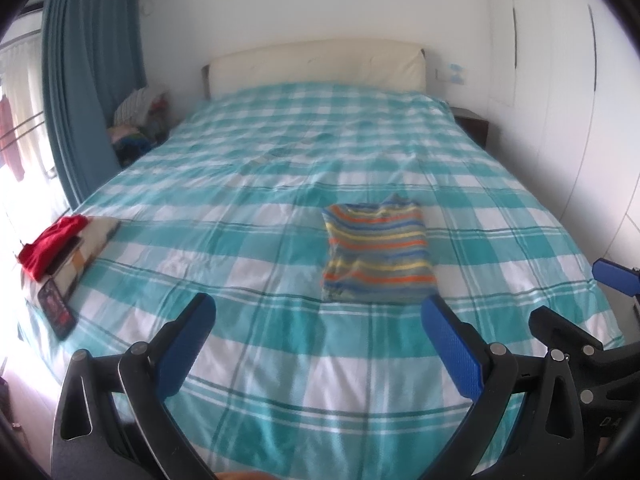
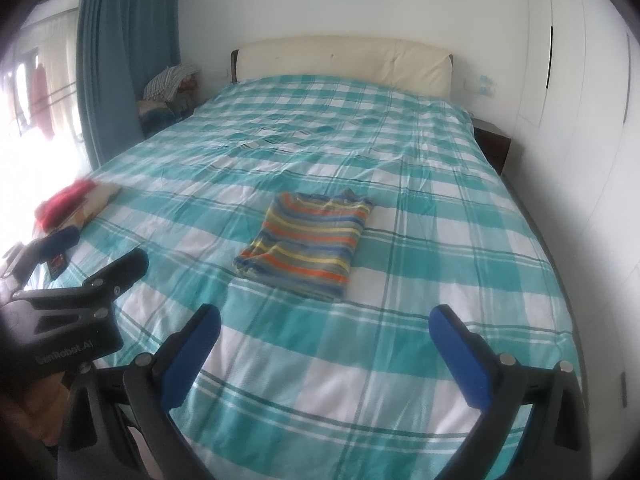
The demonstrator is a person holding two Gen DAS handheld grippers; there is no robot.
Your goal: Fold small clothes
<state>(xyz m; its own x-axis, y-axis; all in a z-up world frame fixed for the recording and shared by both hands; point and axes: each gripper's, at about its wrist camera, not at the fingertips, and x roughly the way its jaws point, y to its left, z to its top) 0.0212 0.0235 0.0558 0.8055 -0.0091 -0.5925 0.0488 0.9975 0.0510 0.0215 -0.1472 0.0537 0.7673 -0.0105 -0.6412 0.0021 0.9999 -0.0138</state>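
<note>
I see both tools held above the near edge of the bed (image 1: 280, 152). Left gripper (image 1: 320, 312): 2 fingers spread wide, nothing between them. Right gripper (image 2: 324, 320): likewise spread, empty. Striped garment (image 2: 306, 242) lies folded flat on the checked cover, mid-bed, well apart from both. Red cloth (image 1: 50, 246) sits on a stack at the left edge.

**Your two grippers: black frames, blue pads**

Your left gripper (image 1: 316, 312) has black plastic arms, textured blue pads (image 1: 456, 354) and silver screws. Your right gripper (image 2: 326, 322) matches; lower left of its view, the left one's body carries white lettering.
</note>
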